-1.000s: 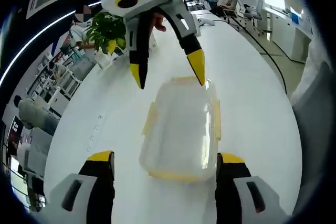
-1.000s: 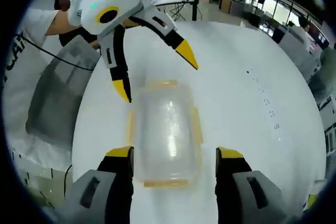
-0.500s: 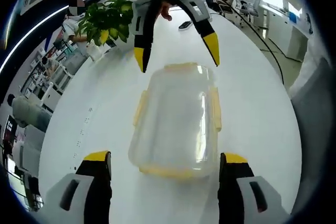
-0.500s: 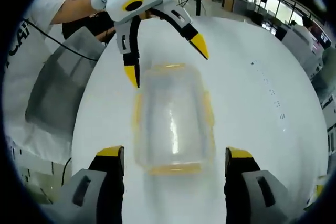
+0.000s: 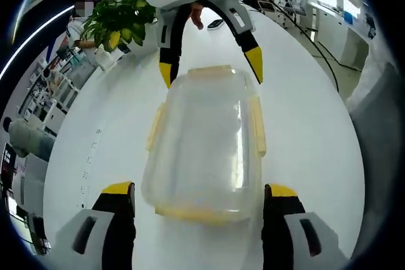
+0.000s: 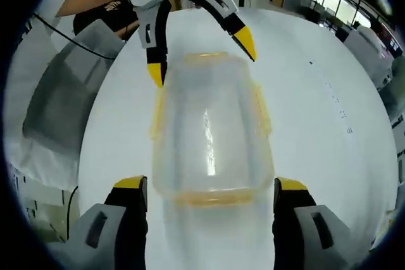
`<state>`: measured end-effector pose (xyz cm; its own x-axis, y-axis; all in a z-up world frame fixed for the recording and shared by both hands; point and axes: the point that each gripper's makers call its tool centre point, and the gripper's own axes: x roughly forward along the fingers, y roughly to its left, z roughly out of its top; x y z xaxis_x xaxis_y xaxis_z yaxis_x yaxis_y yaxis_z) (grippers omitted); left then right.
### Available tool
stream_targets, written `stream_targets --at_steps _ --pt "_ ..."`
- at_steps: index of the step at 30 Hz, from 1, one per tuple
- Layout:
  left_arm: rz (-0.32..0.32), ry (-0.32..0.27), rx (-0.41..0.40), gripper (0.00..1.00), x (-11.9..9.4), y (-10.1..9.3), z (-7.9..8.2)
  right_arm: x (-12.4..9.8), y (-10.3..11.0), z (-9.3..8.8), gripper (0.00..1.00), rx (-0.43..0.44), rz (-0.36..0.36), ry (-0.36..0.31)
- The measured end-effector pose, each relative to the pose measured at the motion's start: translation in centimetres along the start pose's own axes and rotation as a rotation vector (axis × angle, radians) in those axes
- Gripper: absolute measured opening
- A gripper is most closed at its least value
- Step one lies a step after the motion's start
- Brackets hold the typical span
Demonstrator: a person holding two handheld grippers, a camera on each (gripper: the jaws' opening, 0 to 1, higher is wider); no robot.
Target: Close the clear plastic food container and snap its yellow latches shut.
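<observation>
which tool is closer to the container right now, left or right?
Too close to call. The left tool and right tool face each other from opposite short ends of the container, both open, each with its tips straddling its end. Neither clearly touches it.

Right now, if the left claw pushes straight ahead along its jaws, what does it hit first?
Most likely the clear food container: its near yellow latch edge lies between the left claw's open jaws. The right claw waits at the far end. Depth is hard to judge.

bare table point(image 5: 316, 131) around container point(image 5: 205, 143), plant point(image 5: 117, 20) far
</observation>
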<state>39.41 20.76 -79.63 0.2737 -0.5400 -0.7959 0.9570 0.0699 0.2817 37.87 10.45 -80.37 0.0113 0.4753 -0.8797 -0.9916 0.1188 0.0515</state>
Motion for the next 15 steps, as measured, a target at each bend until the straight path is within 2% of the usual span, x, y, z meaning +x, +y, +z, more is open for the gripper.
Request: stream_targets --at_steps 4,7,15 --pt "-0.012 -0.002 0.019 0.78 0.32 -0.13 0.08 -0.07 -0.42 0.51 0.79 -0.017 -0.016 -0.015" --pt "-0.007 0.000 0.013 0.73 0.36 0.04 0.08 0.06 -0.28 0.54 0.74 -0.034 -0.007 -0.006" --pt "-0.015 0.007 0.013 0.72 0.21 0.00 -0.13 0.20 -0.23 0.58 0.73 -0.049 -0.003 -0.006"
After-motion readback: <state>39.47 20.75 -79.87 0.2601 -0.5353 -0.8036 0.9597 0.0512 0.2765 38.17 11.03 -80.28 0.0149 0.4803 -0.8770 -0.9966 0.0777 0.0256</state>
